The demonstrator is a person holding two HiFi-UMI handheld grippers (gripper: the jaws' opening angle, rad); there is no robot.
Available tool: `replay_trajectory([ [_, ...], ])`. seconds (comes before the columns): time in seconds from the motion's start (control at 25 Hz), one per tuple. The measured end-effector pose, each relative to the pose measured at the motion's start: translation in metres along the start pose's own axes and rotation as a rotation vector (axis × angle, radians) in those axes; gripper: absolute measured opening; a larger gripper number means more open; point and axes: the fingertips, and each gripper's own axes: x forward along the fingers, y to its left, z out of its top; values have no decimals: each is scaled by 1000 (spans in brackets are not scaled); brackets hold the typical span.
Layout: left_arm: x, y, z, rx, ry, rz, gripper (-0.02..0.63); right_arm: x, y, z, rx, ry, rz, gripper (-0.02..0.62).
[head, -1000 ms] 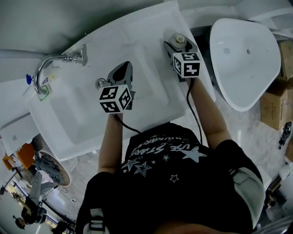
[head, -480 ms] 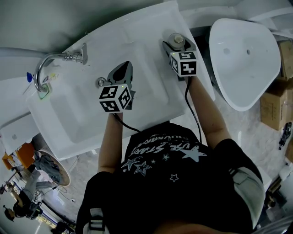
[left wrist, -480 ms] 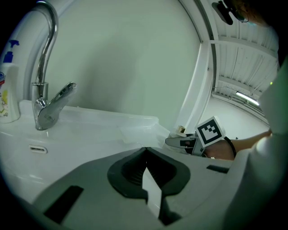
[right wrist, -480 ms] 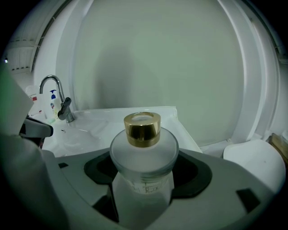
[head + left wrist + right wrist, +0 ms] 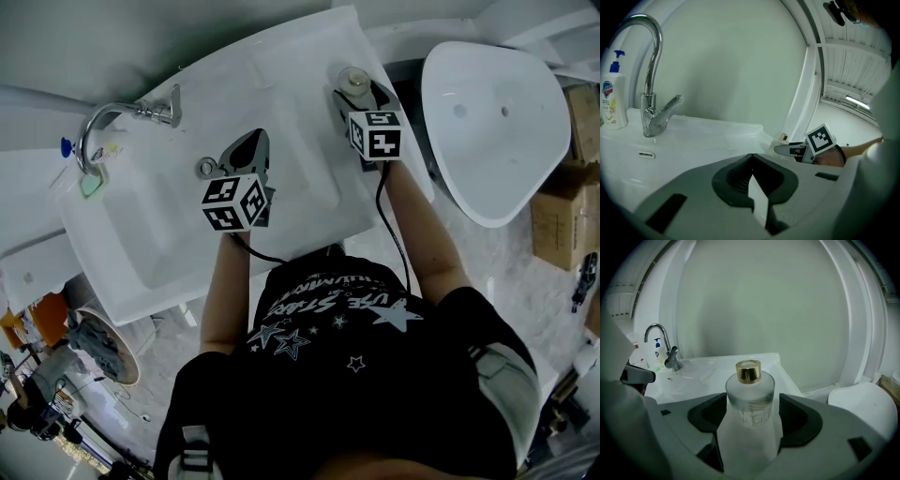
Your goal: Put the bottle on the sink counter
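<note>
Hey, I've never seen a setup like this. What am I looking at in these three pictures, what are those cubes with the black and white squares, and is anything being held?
There is no robot here. A person holds a two-jaw gripper in each hand, and the marker cubes are part of those grippers. One picture comes from a camera on the person's head, looking steeply down. The other two come from cameras riding on the left gripper and the right gripper, looking along their jaws. Below is a white sink counter with a faucet and a soap dispenser beside it. The left gripper's jaws are together and hold nothing. Between the right gripper's jaws a frosted bottle with a gold cap stands upright near the counter's right corner. Those jaws seem slightly apart from it, not clamped.
</note>
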Motion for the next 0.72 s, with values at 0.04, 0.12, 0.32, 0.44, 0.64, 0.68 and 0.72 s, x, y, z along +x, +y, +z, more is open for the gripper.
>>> replay_trajectory([
  [0.04,-3,-3,0,1,-4,2,8,-5,0,0,1,-1,2,319],
  [0.12,-11,-9,0,-1,-12,6,8,-17,1,-1,12,-7,8,319],
  [0.32,-31,-25,-3,4,-32,8,8,-48,4,1,39,-37,1,318],
  [0.44,-43,-42,-4,22,-43,5,8,-71,3,3,50,-64,11,317],
  [0.64,-66,-67,-5,45,-69,-6,8,-110,-1,4,54,-111,-53,69],
  [0.68,-71,-72,-5,50,-75,-7,8,-117,1,4,58,-118,-51,65],
  [0.72,-76,-76,-6,53,-81,-8,8,-124,2,4,61,-126,-48,55],
])
